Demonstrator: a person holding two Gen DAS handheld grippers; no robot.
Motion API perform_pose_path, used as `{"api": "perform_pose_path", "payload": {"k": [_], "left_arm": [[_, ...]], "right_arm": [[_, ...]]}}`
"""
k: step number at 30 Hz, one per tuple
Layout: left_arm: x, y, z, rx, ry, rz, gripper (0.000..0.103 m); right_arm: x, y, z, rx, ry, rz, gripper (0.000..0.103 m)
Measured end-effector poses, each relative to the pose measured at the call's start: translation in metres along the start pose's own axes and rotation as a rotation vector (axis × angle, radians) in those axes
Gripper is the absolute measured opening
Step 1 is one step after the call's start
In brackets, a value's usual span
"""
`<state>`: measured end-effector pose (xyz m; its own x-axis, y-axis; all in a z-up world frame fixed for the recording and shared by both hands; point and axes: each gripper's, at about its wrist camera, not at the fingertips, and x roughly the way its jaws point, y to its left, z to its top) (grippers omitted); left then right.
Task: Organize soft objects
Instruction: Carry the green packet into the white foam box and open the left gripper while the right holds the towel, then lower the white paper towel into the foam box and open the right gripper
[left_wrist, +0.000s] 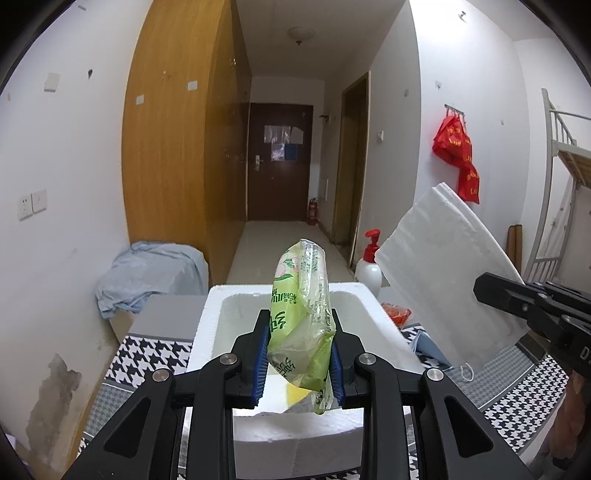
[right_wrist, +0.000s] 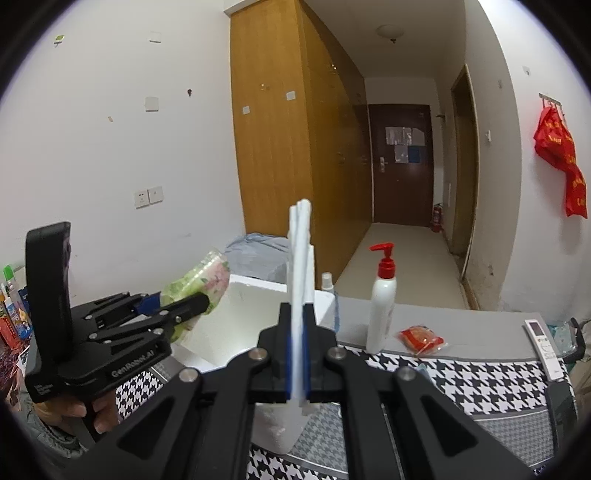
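My left gripper is shut on a green tissue pack and holds it upright over the open white foam box. The pack also shows in the right wrist view, held by the left gripper at the box's left side. My right gripper is shut on the white foam lid, held on edge and upright. In the left wrist view the lid stands tilted to the right of the box, with the right gripper on its lower edge.
A white pump bottle with a red top, a red packet and a white remote lie on the houndstooth cloth. A blue cloth heap sits at the back left. A small spray bottle stands behind the box.
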<state>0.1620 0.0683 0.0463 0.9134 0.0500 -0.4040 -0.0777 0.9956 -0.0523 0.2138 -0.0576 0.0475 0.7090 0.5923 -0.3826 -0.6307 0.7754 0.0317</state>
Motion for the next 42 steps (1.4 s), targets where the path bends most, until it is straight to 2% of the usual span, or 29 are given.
{"api": "perform_pose_path", "payload": {"k": [2, 4, 6, 10, 12, 14, 18, 35, 42], "left_arm": [[0.004, 0.001, -0.001, -0.001, 0.011, -0.009, 0.03], [0.008, 0.003, -0.001, -0.005, 0.02, -0.014, 0.037], [0.011, 0.006, 0.0, -0.015, 0.023, -0.021, 0.056], [0.01, 0.009, 0.001, -0.019, 0.003, -0.047, 0.07], [0.007, 0.01, 0.0, -0.019, -0.015, -0.05, 0.089], [0.003, 0.013, 0.0, -0.032, -0.034, -0.036, 0.096], [-0.001, 0.019, -0.001, -0.038, -0.048, 0.0, 0.102], [-0.028, 0.045, -0.011, -0.068, -0.061, 0.075, 0.102], [-0.035, 0.054, -0.017, -0.078, -0.064, 0.1, 0.102]], "right_arm": [[0.004, 0.003, 0.001, -0.005, 0.006, -0.001, 0.007], [0.006, 0.004, 0.001, -0.004, 0.009, -0.004, 0.007], [0.008, 0.005, 0.001, -0.004, 0.012, -0.013, 0.007], [0.012, 0.006, 0.002, -0.001, 0.018, -0.025, 0.007], [0.013, 0.008, 0.003, -0.001, 0.018, -0.034, 0.007], [0.014, 0.007, 0.004, 0.006, 0.019, -0.037, 0.007], [0.017, 0.01, 0.005, 0.002, 0.023, -0.034, 0.007], [0.02, 0.037, 0.016, -0.036, -0.013, 0.023, 0.007], [0.033, 0.049, 0.018, -0.055, 0.002, 0.058, 0.007]]}}
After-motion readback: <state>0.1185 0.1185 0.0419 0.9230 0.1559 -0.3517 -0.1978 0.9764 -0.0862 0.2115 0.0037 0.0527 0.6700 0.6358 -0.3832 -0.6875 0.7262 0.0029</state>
